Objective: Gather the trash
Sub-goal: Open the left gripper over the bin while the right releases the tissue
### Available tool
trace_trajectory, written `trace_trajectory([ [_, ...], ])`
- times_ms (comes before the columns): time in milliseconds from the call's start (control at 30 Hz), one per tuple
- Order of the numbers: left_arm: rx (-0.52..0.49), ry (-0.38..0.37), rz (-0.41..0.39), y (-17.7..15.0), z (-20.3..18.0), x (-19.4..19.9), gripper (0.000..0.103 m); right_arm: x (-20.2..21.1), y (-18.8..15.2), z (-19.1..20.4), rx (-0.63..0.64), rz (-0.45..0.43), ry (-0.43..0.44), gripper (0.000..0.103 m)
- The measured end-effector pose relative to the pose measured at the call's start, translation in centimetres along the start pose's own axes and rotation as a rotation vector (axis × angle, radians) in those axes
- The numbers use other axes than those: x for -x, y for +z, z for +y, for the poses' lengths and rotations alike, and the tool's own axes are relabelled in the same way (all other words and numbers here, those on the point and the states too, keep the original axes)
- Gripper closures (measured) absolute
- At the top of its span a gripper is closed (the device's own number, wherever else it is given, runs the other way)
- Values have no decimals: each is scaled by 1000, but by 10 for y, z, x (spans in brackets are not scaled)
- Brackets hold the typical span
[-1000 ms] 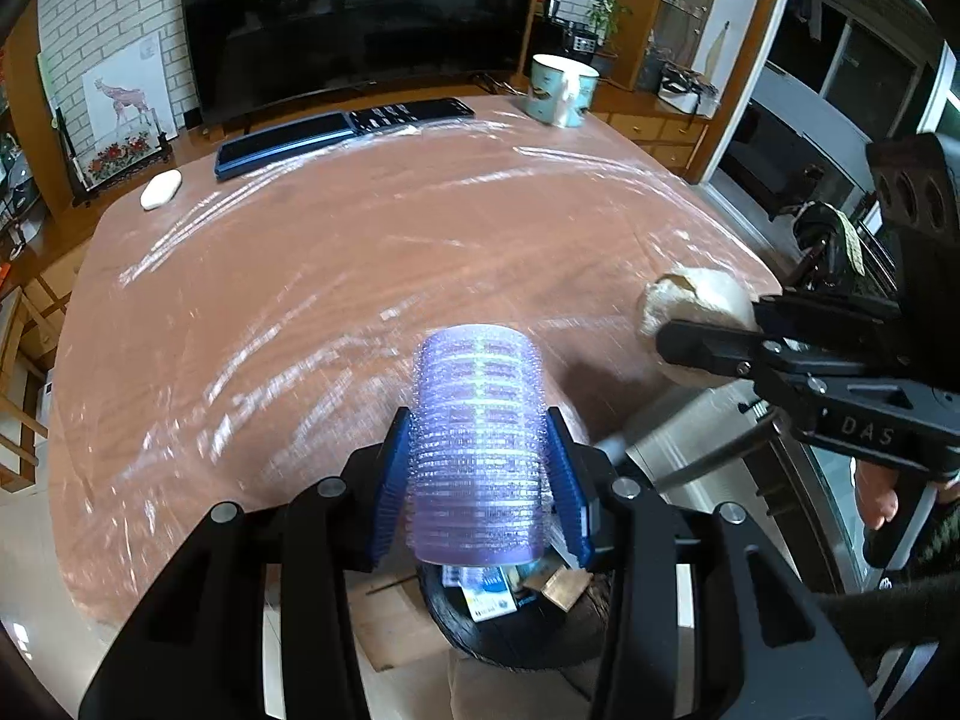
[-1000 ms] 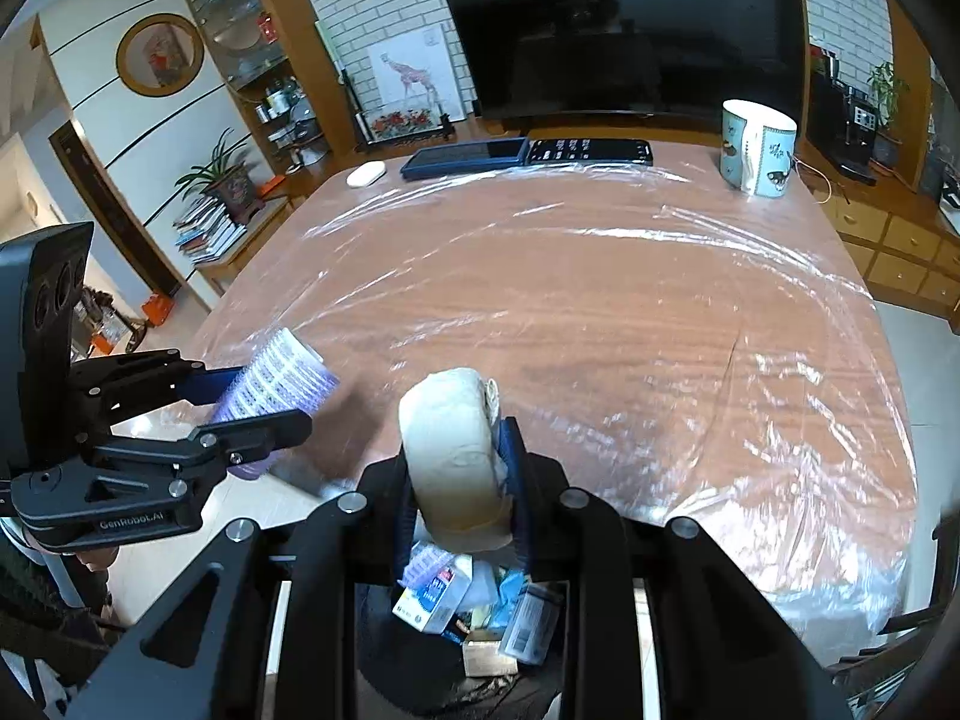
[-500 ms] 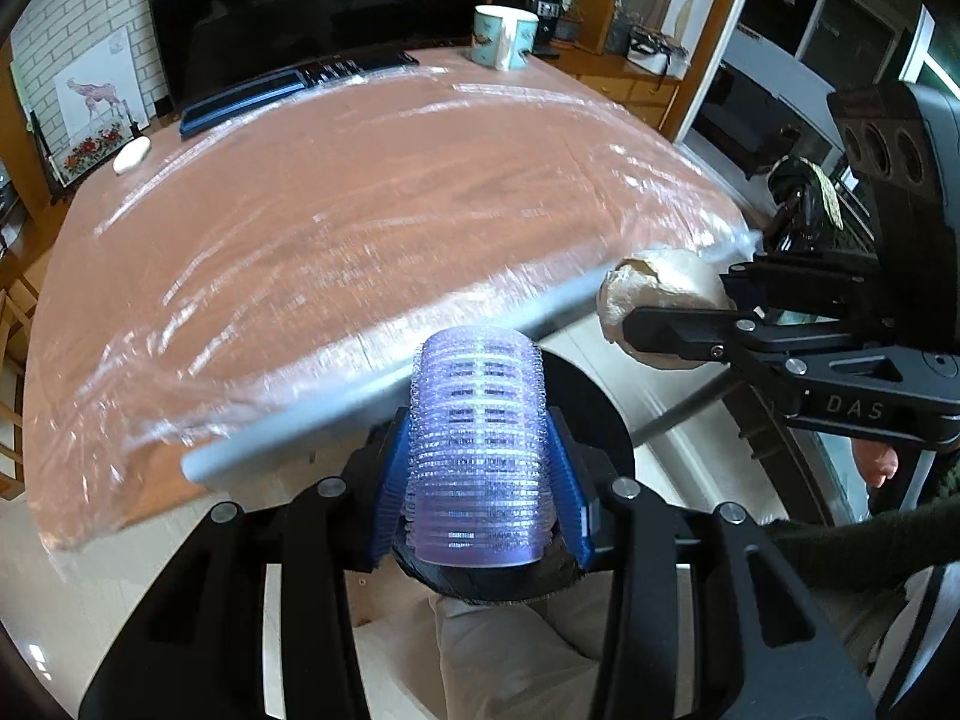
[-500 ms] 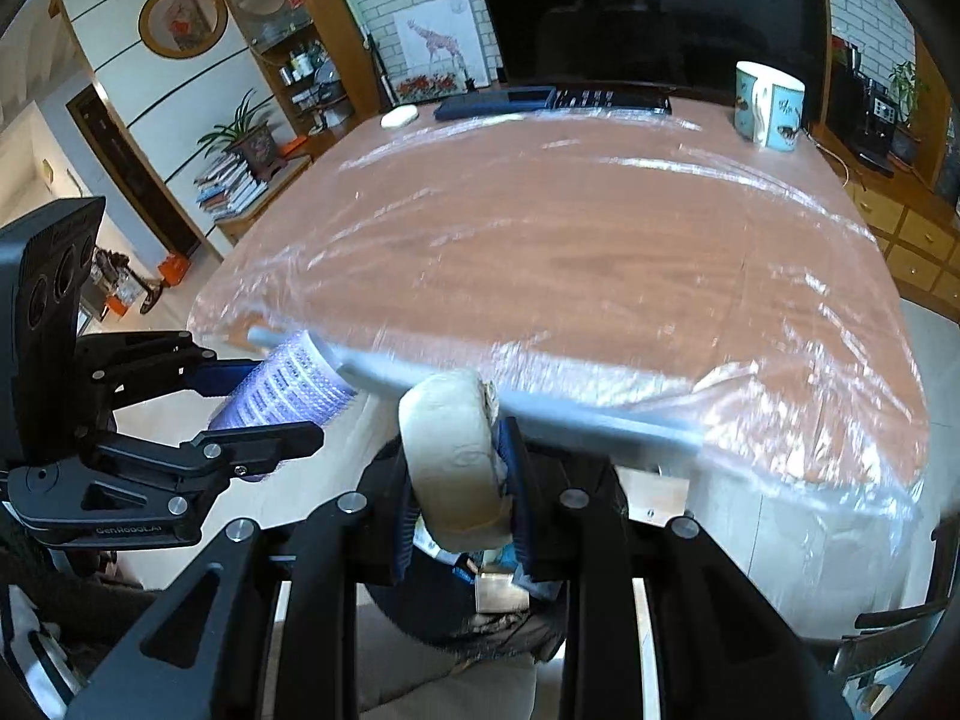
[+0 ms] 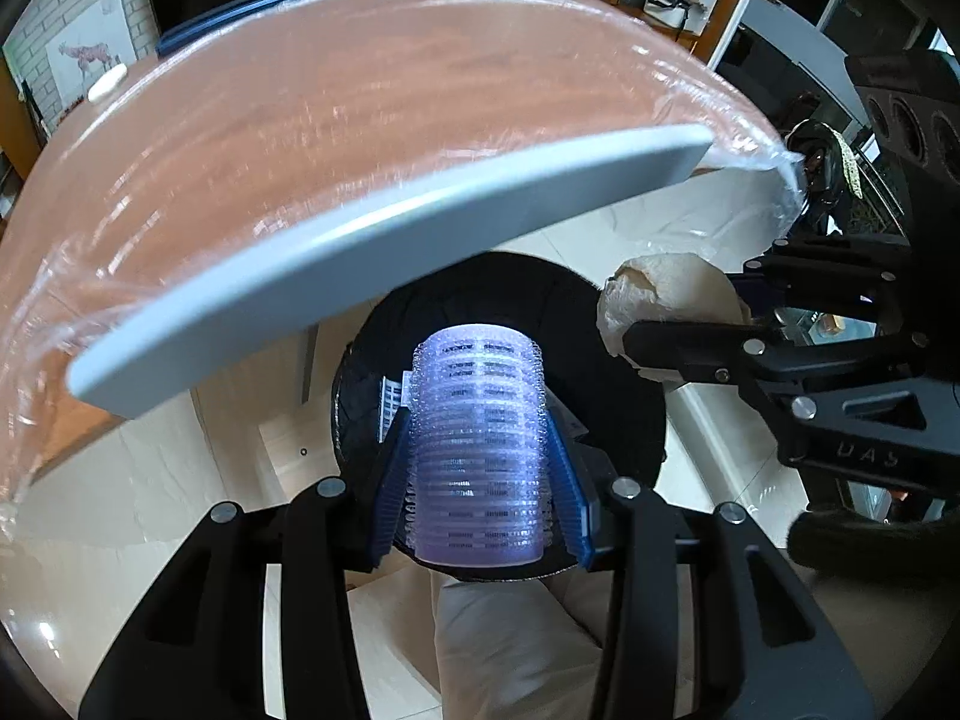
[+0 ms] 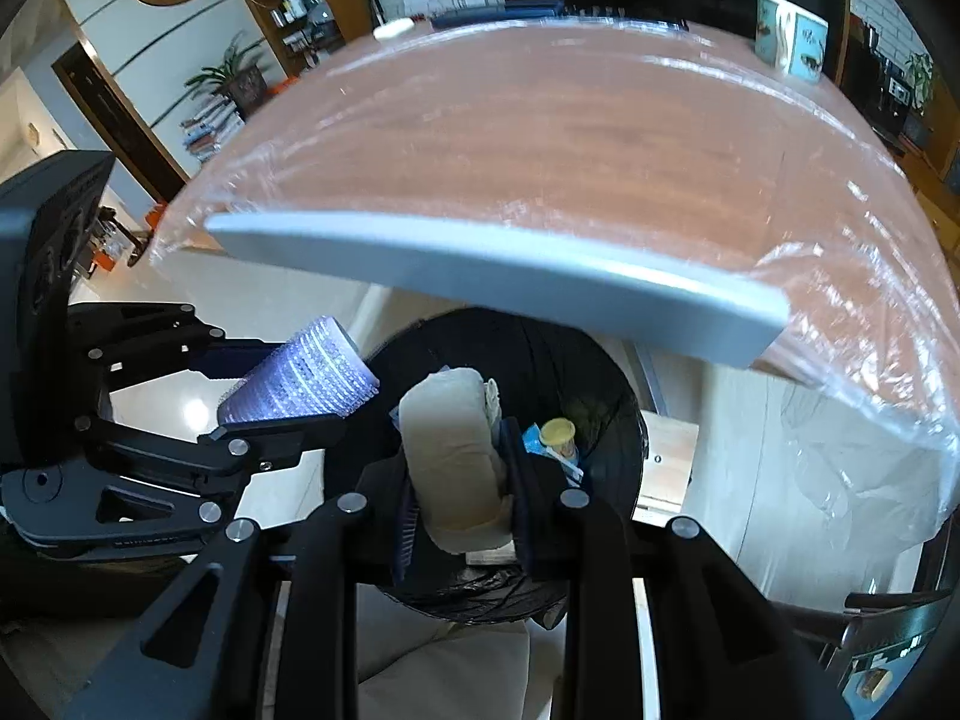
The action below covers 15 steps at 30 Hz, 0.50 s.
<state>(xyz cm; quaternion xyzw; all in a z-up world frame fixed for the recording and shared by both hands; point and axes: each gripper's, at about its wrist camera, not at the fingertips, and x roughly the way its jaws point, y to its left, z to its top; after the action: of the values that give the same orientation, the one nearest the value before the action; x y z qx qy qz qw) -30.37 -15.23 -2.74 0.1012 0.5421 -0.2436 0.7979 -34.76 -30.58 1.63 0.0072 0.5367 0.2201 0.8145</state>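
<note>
I have the left tongs (image 5: pixel 480 468) clamped on a purple hair roller (image 5: pixel 479 450) and the right tongs (image 6: pixel 459 480) clamped on a cream paper wad (image 6: pixel 453 456). Both hang over the black trash bin (image 6: pixel 606 378) on the floor below the tabletop's (image 6: pixel 540 132) near edge. In the bin lie a yellow-capped bottle (image 6: pixel 558 435) and scraps. A mug (image 6: pixel 791 43) stands by the far edge.
</note>
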Motion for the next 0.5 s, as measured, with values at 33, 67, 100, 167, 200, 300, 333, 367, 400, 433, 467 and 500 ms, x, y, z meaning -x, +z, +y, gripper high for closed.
trace_trajectory([
  [33,2,3,5,0,1,-3,58,-4,-1,-1,-2,6,-3,77],
  [67,5,2,12,-1,2,-7,58,-6,-2,-2,-3,9,-6,77],
  [100,8,2,17,-1,3,-11,58,-10,-3,-3,-5,17,-9,77],
  [167,12,4,21,-2,4,-17,58,-15,-3,-3,-9,27,-14,75],
  [200,18,0,19,-2,6,-18,55,-17,-4,-5,-14,29,-19,75],
  [300,41,-11,13,-2,9,-19,35,-17,-4,-8,-31,30,-24,63],
  [333,47,-16,9,-2,10,-19,35,-17,-4,-10,-34,31,-26,61],
  [367,49,-18,11,-2,11,-18,35,-17,-4,-11,-39,31,-27,61],
  [400,49,-17,11,-2,12,-17,34,-16,-4,-12,-45,29,-27,56],
  [433,47,-16,11,-2,12,-16,32,-14,-3,-13,-53,28,-26,52],
  [467,46,-14,11,-1,12,-15,32,-11,-2,-15,-63,25,-21,51],
  [500,46,-17,7,0,13,-11,32,-9,0,-13,-67,21,-17,51],
])
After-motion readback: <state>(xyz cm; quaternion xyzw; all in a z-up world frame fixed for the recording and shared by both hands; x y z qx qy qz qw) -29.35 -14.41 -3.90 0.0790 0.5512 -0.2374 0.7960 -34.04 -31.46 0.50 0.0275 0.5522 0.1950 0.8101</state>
